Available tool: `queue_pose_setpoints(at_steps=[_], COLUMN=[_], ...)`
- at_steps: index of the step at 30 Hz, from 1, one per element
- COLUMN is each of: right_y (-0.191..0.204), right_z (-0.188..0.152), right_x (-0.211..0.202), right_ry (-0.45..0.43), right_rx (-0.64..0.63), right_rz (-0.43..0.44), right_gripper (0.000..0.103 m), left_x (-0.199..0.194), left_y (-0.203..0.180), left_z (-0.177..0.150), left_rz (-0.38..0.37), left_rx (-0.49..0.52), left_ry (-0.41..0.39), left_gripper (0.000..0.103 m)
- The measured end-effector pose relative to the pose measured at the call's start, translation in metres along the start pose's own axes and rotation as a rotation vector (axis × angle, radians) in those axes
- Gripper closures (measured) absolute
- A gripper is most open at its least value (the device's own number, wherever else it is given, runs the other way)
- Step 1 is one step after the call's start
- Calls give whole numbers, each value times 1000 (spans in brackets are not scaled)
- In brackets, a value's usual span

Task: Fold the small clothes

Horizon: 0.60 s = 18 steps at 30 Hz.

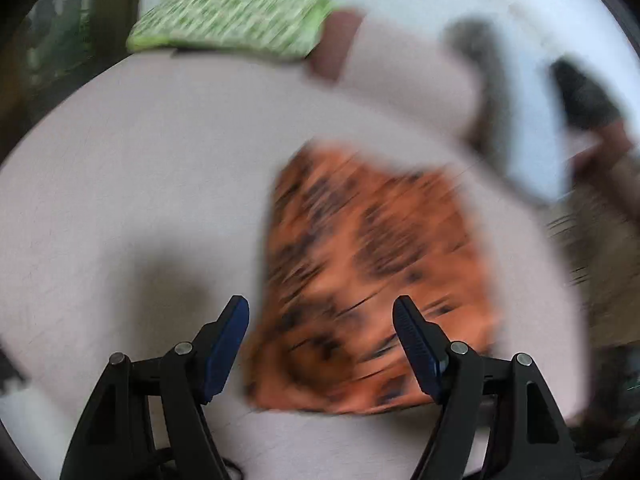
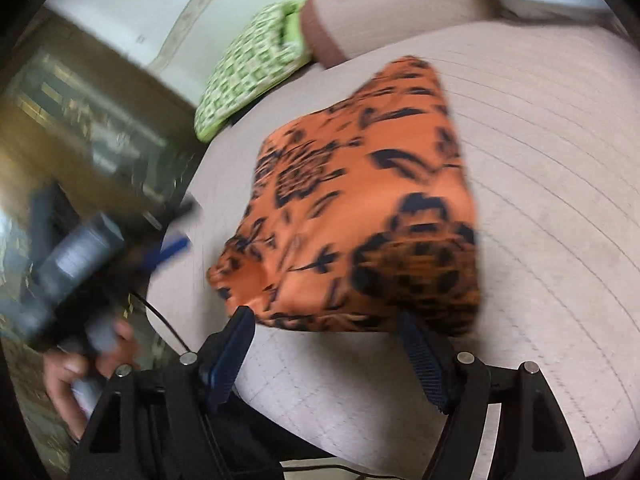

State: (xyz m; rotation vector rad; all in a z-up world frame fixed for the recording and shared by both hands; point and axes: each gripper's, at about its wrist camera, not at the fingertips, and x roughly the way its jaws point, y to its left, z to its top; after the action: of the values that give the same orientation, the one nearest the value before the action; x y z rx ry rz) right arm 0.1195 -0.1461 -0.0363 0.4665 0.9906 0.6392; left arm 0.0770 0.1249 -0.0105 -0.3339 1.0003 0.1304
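Observation:
An orange cloth with a dark floral print (image 1: 360, 264) (image 2: 360, 216) lies folded into a rough square on a pale quilted surface (image 1: 140, 184) (image 2: 540, 184). My left gripper (image 1: 320, 308) is open above the cloth's near left part, its right finger over the fabric and its left finger over bare surface. My right gripper (image 2: 326, 320) is open at the cloth's near edge, with nothing pressed between the pads. Both views are blurred. In the right wrist view, the left gripper shows as a blur at the left, with one blue pad (image 2: 173, 249) and a person's hand (image 2: 72, 368).
A folded green-and-white patterned cloth (image 1: 232, 16) (image 2: 256, 68) lies at the far edge of the surface, beside a pale cushion with a brown end (image 1: 336, 48) (image 2: 320, 32). A dark cable (image 2: 160, 316) hangs off the surface's left edge. Dim furniture (image 2: 80, 120) stands beyond it.

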Motion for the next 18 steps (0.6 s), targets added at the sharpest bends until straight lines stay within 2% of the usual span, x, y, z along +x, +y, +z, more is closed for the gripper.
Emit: queue_pose_setpoints(at_steps=[1, 2, 3, 4, 9, 13, 16, 18], right_y=[-4, -10, -11, -12, -24, -42, -71, -88], right_z=[1, 1, 1, 2, 16, 38, 70, 92], right_x=[-1, -4, -5, -6, -14, -28, -26, -14], right_ry=[-4, -9, -12, -11, -19, -71, -88, -77], right_rx=[3, 3, -3, -7, 20, 56, 131, 182], right_rz=[6, 17, 26, 34, 92, 123, 122, 132], right_gripper=[26, 26, 26, 26, 26, 26, 25, 25], left_x=[19, 30, 36, 32, 18, 1, -6, 6], left_y=[14, 28, 47, 53, 50, 57, 52, 41], left_z=[-12, -20, -29, -31, -21, -12, 10, 33], left_rz=[68, 86, 23, -11, -2, -14, -28, -81], left_rx=[-50, -105, -199, -226, -222, -209, -157, -122], left_ry=[61, 101, 115, 89, 88, 78, 17, 14], left_gripper=[28, 27, 26, 26, 26, 27, 27, 27])
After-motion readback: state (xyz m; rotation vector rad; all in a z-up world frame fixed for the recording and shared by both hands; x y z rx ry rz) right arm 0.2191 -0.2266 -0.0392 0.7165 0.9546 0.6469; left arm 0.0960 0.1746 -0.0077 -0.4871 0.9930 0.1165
